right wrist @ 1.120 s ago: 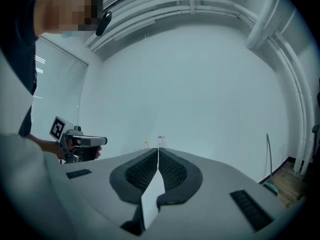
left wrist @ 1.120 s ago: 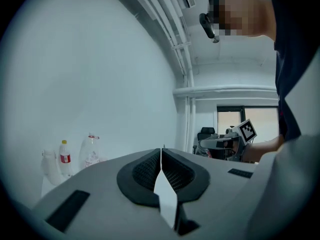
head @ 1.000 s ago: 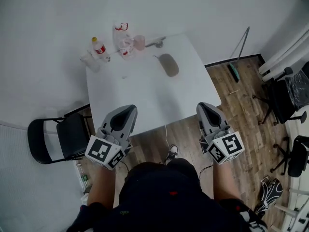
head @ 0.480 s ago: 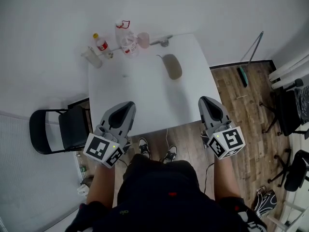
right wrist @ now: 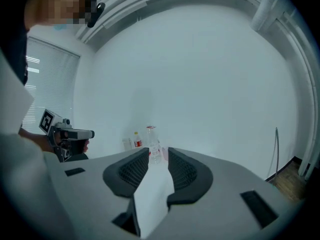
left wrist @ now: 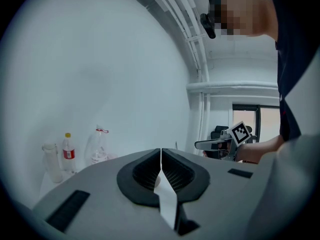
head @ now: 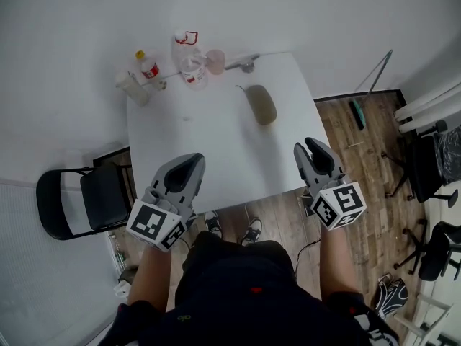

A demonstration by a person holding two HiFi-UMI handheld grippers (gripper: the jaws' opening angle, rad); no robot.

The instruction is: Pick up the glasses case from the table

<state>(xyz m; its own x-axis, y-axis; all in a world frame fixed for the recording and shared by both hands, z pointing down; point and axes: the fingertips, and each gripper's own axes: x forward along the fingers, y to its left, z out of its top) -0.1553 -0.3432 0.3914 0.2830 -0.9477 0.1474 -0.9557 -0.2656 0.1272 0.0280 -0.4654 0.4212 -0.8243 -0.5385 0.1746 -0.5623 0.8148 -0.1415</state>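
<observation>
- My left gripper (head: 187, 163): jaws pressed together, nothing between them.
- My right gripper (head: 311, 147): jaws a narrow gap apart and opening, holding nothing.
- Glasses case (head: 261, 104): flat on the right half of the white table (head: 216, 146), well ahead of my right gripper, untouched. Its long axis runs away from me, far end leaning slightly left.

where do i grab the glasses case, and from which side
The glasses case lies flat on the table, its length running away from the near edge. So probably grip across its narrow middle, coming in from that edge.
</observation>
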